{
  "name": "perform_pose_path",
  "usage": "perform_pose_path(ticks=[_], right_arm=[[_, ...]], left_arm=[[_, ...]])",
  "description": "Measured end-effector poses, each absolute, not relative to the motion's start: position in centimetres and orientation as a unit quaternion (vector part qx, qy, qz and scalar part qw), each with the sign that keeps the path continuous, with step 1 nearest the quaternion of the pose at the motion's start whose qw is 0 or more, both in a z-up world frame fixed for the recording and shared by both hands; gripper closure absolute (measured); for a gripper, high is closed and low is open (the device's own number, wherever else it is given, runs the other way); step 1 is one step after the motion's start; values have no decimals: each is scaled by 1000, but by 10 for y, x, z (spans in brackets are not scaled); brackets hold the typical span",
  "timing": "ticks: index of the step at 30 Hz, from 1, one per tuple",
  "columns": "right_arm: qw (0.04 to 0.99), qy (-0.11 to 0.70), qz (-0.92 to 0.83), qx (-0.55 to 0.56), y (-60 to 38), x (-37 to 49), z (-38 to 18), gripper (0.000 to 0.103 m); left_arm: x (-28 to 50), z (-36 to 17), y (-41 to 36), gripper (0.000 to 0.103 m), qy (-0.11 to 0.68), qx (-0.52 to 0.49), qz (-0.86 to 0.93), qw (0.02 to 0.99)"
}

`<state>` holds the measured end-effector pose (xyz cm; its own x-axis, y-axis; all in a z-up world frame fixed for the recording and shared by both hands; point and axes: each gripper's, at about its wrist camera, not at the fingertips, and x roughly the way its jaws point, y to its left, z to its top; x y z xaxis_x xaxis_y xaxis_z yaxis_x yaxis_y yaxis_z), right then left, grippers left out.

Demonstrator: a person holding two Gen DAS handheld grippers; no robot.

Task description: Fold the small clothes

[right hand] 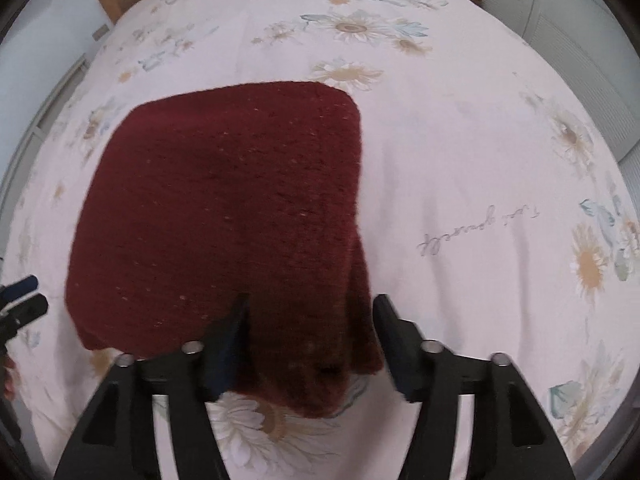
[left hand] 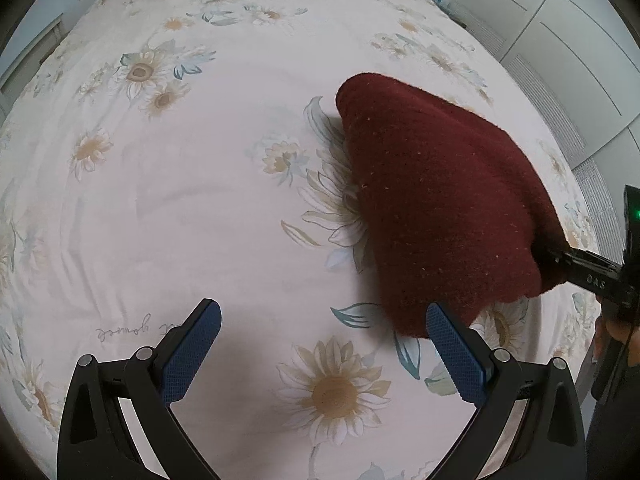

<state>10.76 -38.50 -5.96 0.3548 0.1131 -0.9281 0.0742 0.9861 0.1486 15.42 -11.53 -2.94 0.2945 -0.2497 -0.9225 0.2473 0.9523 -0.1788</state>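
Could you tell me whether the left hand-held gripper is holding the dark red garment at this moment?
No, the left hand-held gripper is open with only the floral bedsheet between its fingers, beside the dark red garment.

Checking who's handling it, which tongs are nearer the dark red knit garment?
Right. The right tongs straddle the near edge of the dark red knit garment, fabric between the fingers. The left tongs sit open beside it, holding nothing.

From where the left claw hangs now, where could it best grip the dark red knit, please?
The near rounded corner of the dark red knit, coming in from the left claw's right-hand side: that edge hangs free beside its open fingers, while the right claw straddles the opposite end.
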Motion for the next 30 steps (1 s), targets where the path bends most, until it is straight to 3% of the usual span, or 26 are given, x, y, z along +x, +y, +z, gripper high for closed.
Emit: perform_pose_path(ticks=[3,15,21,30], right_arm=[[815,574,12,85,-389,108,-57,28],[837,542,17,75,-392,134,-10,18],[816,569,31,92,-386,162,-33,9],[797,591,41,118,-395,158,-84,1]], left_arm=[[159,-31,-119,2,574,4,-148,805],[194,-6,-153,2,549,35,-151,821],[218,-11,-182,2,554,49,-155,816],[226,-69,-201,1,609,15,-162,776]])
